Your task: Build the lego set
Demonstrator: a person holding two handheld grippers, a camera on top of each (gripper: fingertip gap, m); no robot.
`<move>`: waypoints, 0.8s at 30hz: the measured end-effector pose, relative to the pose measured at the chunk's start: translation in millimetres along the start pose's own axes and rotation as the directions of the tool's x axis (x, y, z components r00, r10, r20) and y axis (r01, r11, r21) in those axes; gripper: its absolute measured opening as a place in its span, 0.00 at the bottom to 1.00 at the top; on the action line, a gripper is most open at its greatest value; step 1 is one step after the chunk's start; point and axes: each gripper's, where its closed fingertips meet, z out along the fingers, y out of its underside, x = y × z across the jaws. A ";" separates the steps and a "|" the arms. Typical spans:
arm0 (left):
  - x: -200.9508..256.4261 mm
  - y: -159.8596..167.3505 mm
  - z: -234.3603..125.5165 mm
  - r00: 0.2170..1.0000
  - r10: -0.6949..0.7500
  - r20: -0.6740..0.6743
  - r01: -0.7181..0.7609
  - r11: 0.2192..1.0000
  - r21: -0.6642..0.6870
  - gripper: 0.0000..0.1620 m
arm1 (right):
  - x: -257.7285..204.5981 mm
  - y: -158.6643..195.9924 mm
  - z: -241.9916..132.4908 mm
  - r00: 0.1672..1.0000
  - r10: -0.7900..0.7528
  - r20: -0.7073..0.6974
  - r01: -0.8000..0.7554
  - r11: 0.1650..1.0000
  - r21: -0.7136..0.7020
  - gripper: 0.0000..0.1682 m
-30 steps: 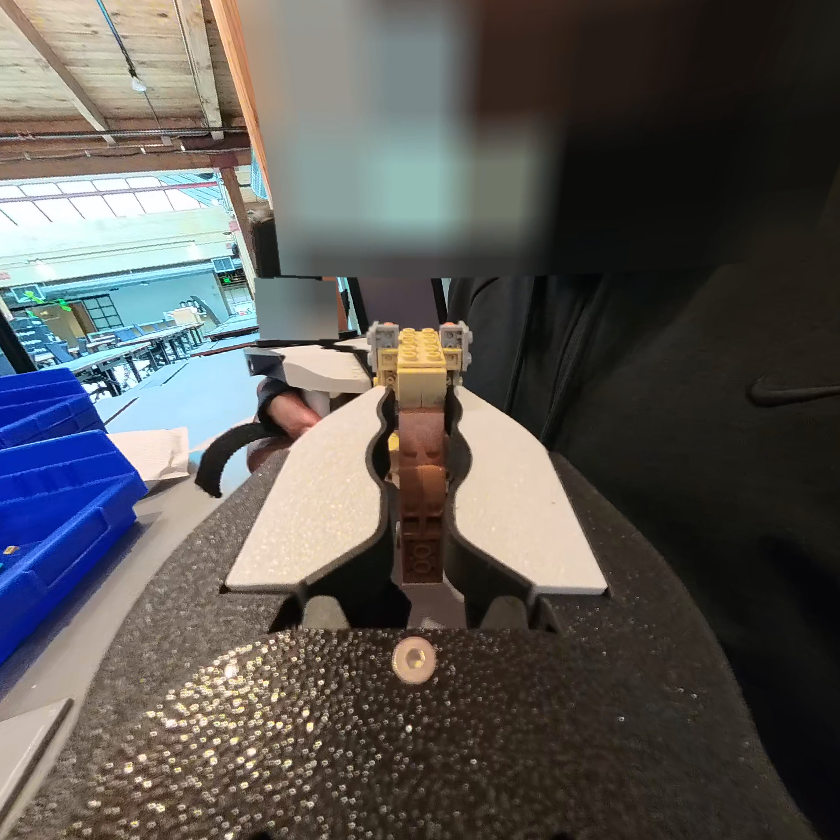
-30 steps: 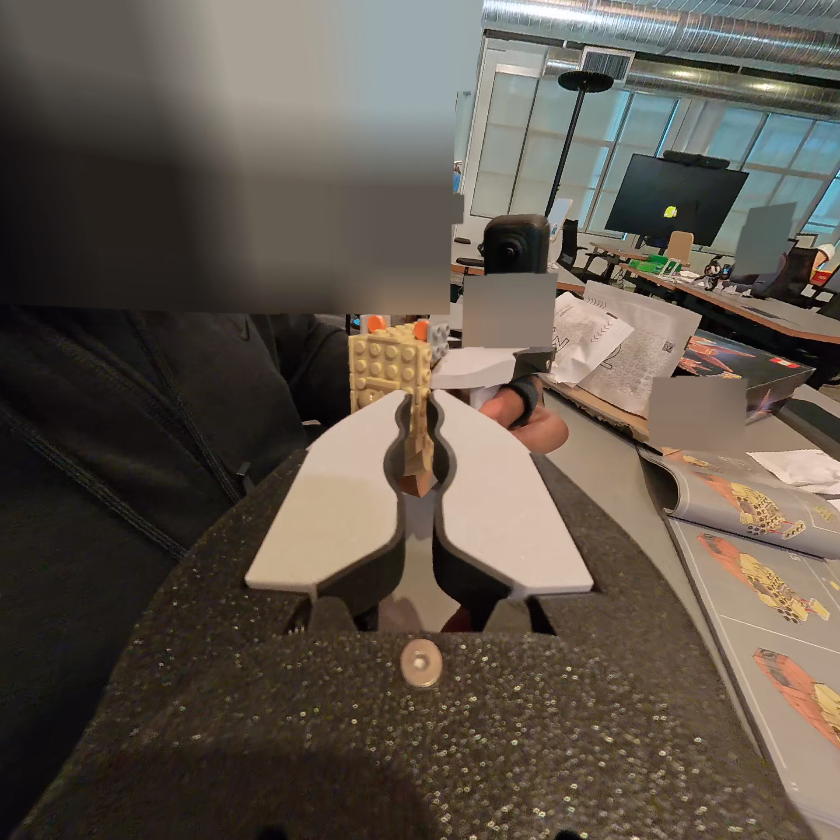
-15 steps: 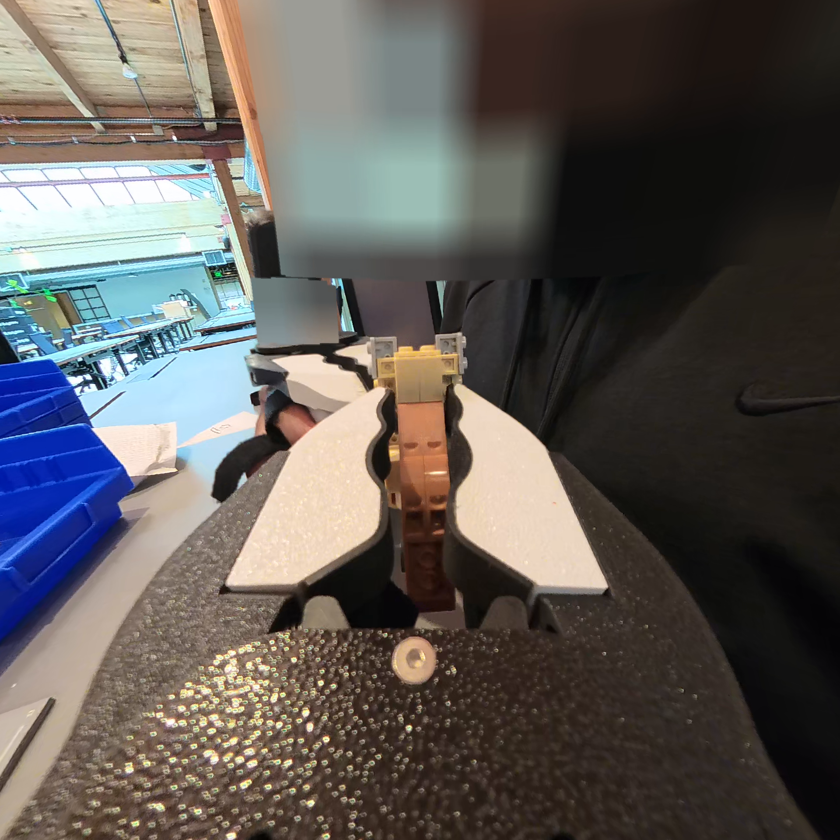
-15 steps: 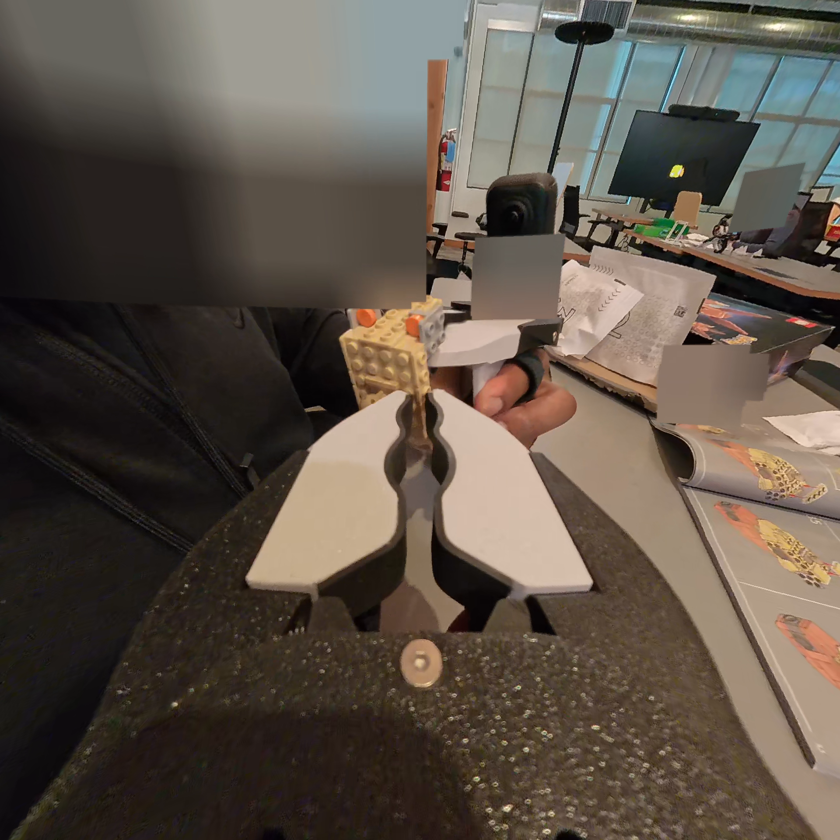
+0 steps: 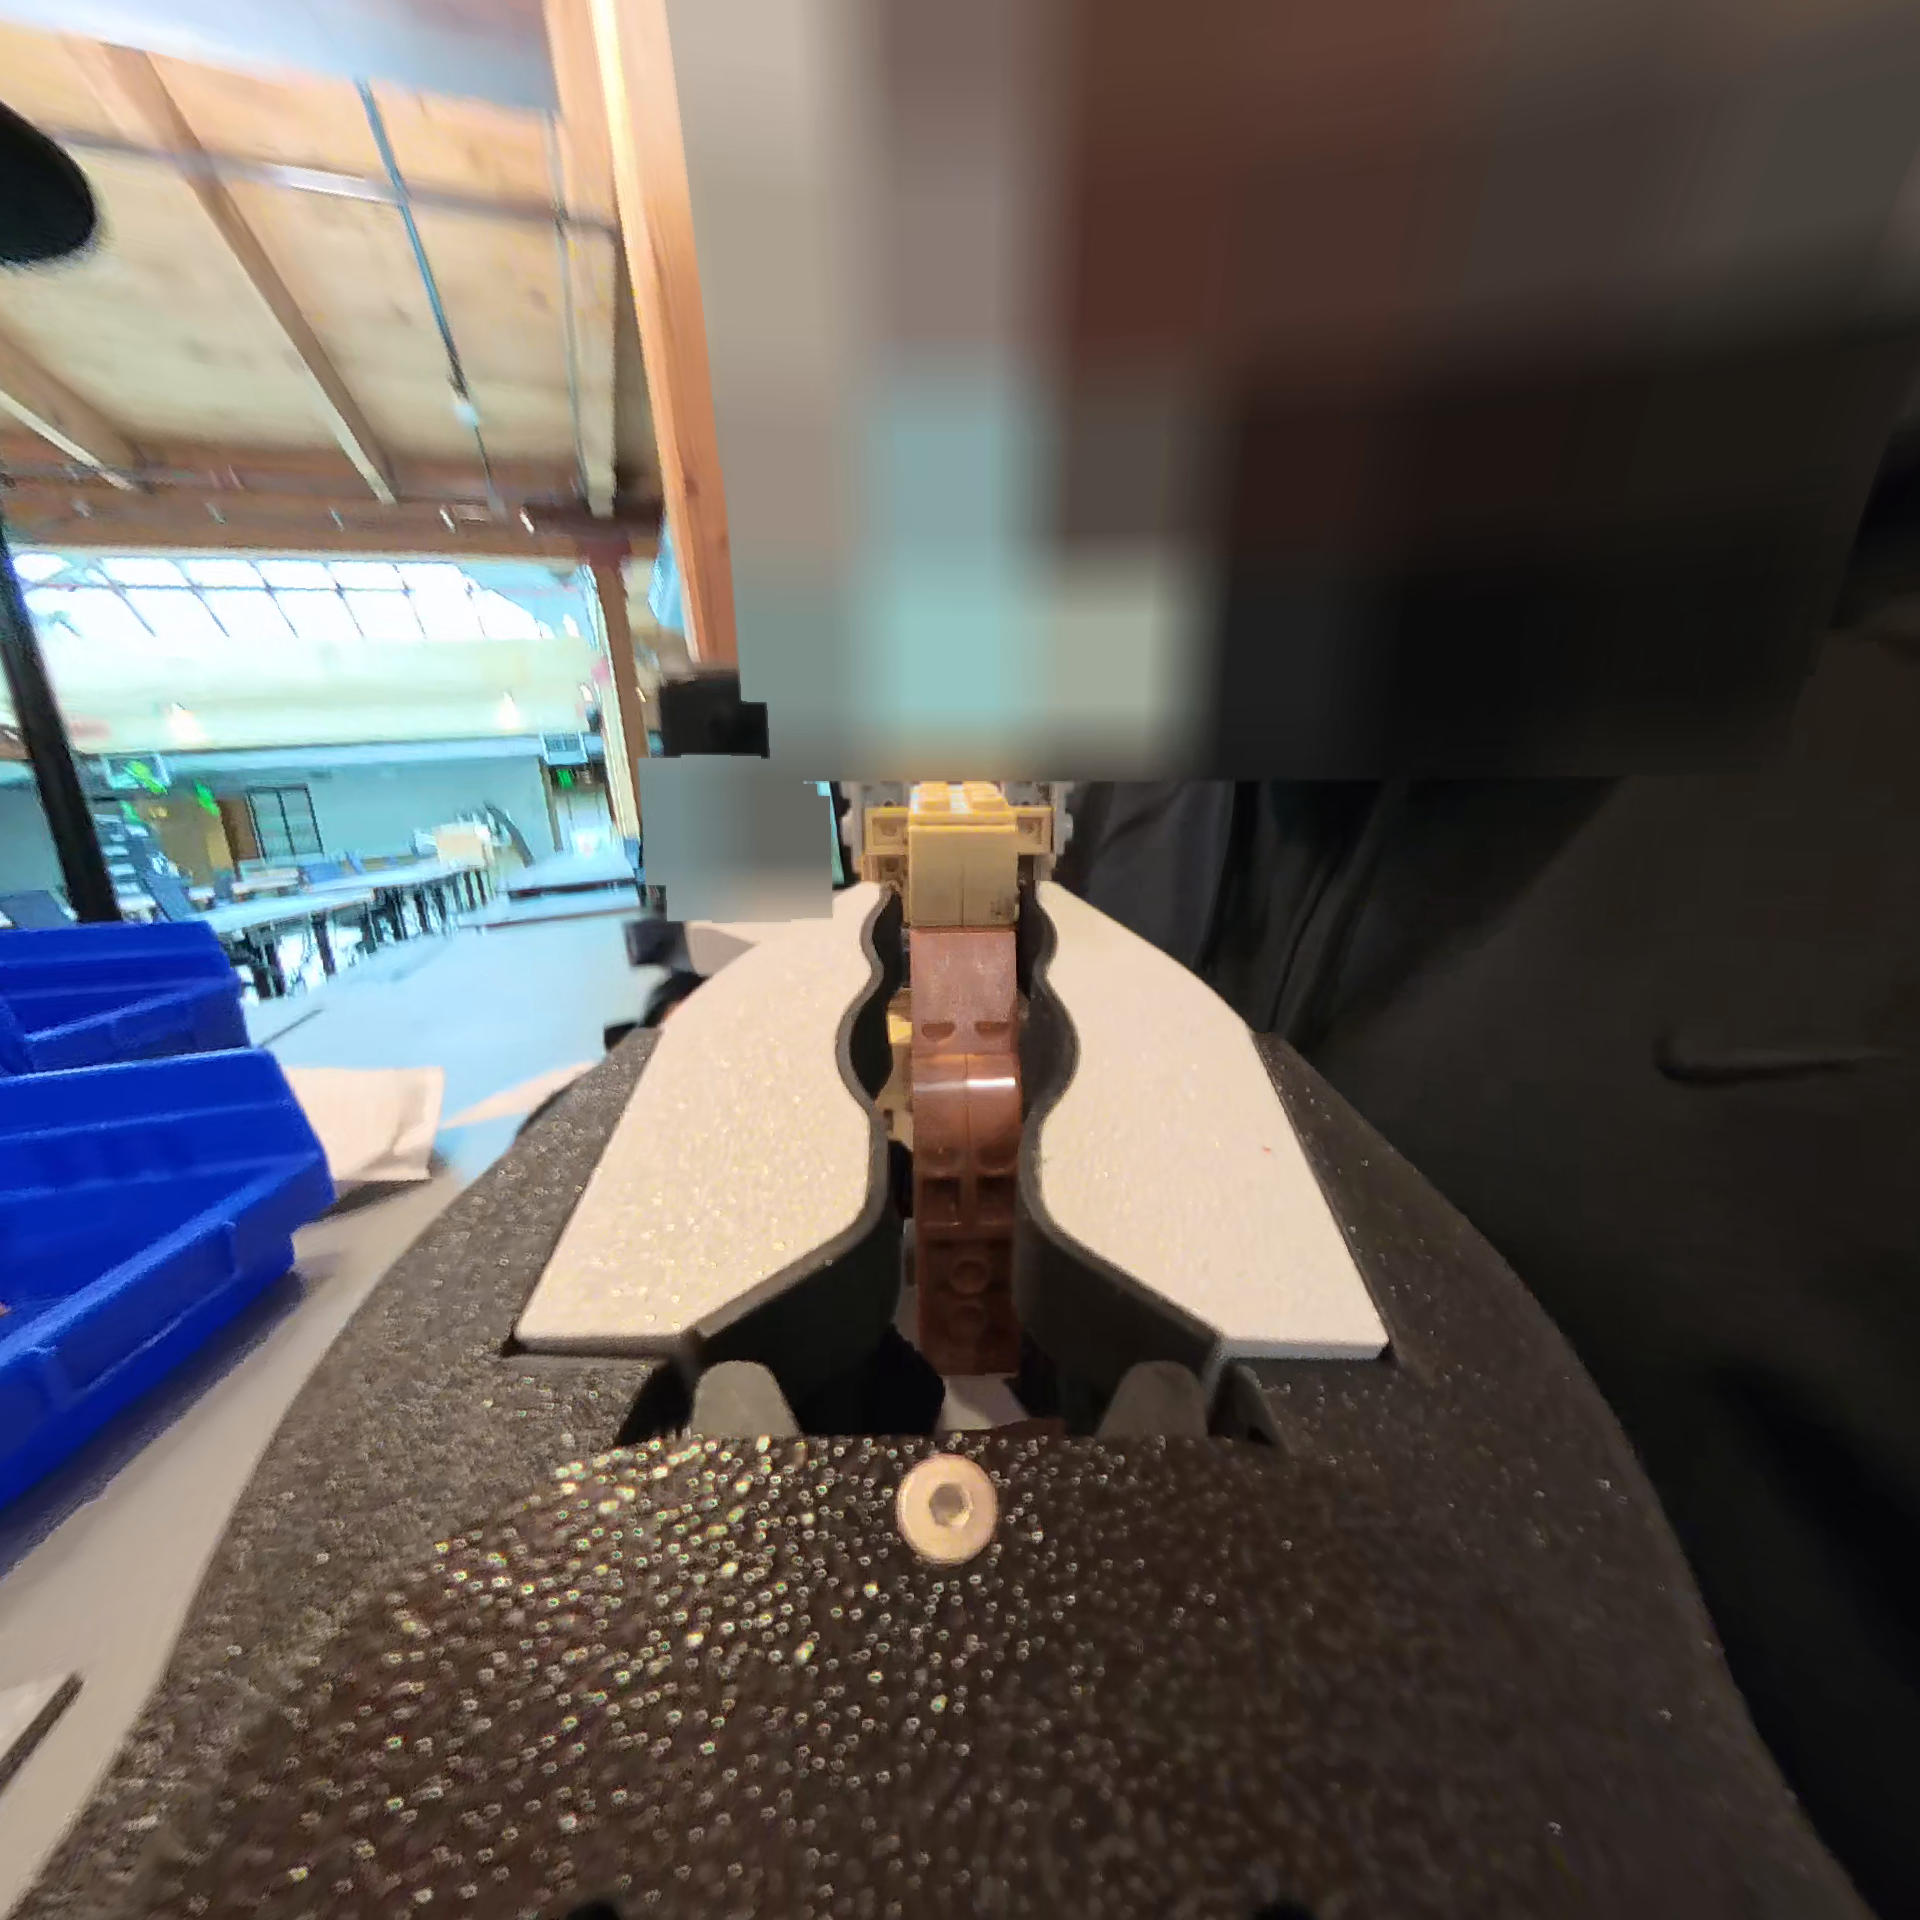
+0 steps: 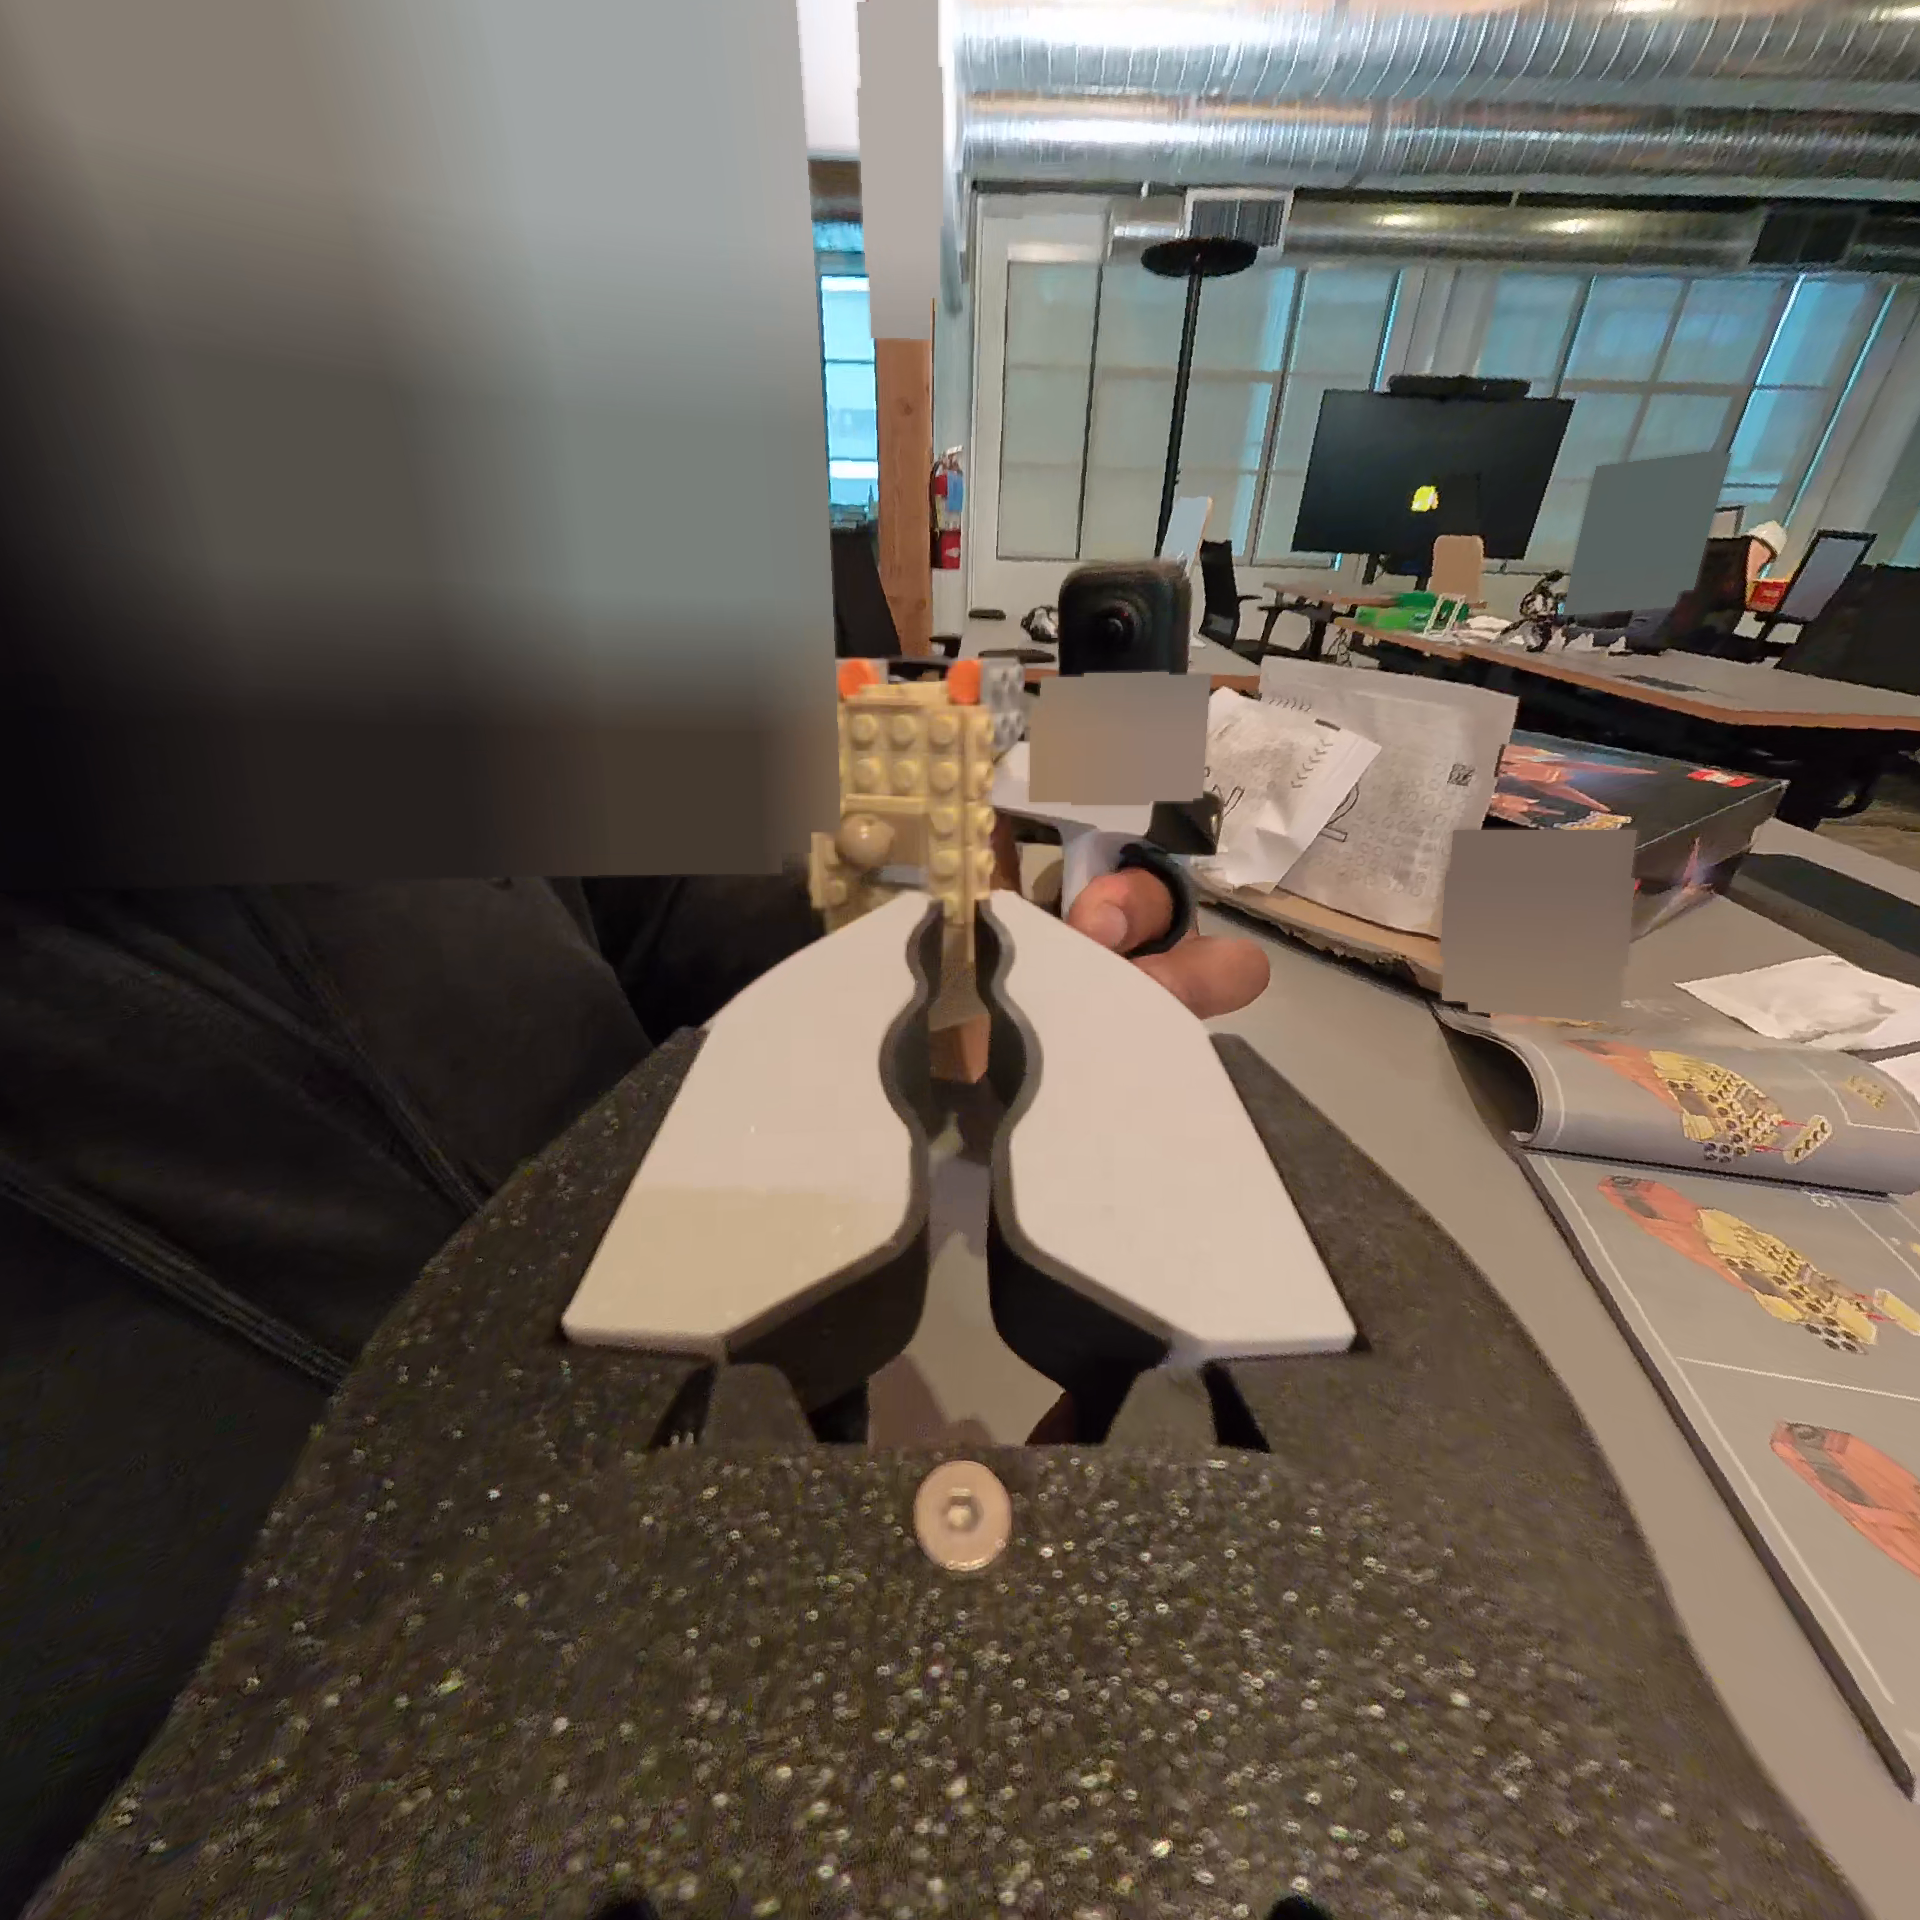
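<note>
A small lego model of tan plates and brown bricks, with orange studs and grey pieces at its far end, is held in the air before a person's dark top. In the left wrist view my left gripper [image 5: 961, 894] is shut on the model's brown and tan body [image 5: 966, 1091]. In the right wrist view my right gripper [image 6: 961, 904] is shut on the lower edge of the same model [image 6: 914, 790]. The left gripper's white finger [image 6: 1081, 831] reaches the model from the right, with a hand [image 6: 1164, 935] behind it.
Blue bins [image 5: 125, 1143] stand at the left on the grey table [image 6: 1351, 1039]. An open instruction booklet [image 6: 1714, 1195], a lego box [image 6: 1621, 790] and white paper bags [image 6: 1351, 790] lie at the right. The person's torso is close behind the model. Only a small space, under 4 cm, lies between the two pairs of fingers.
Both grippers have lifted and tilted with the model still held. In the right wrist view the model has turned, so its studded tan side and a round tan piece now face the camera.
</note>
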 end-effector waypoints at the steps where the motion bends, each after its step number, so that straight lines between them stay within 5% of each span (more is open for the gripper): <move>1: -1.9 -2.8 -2.0 1.000 -0.007 0.010 0.007 1.000 0.014 0.13 | 0.9 -1.5 -0.4 1.000 0.012 0.000 -0.012 1.000 0.014 0.03; 24: -1.7 3.4 4.9 0.999 -0.037 -0.029 0.036 0.999 -0.016 0.13 | -2.1 2.7 5.9 0.998 0.058 0.027 -0.059 0.998 0.017 0.02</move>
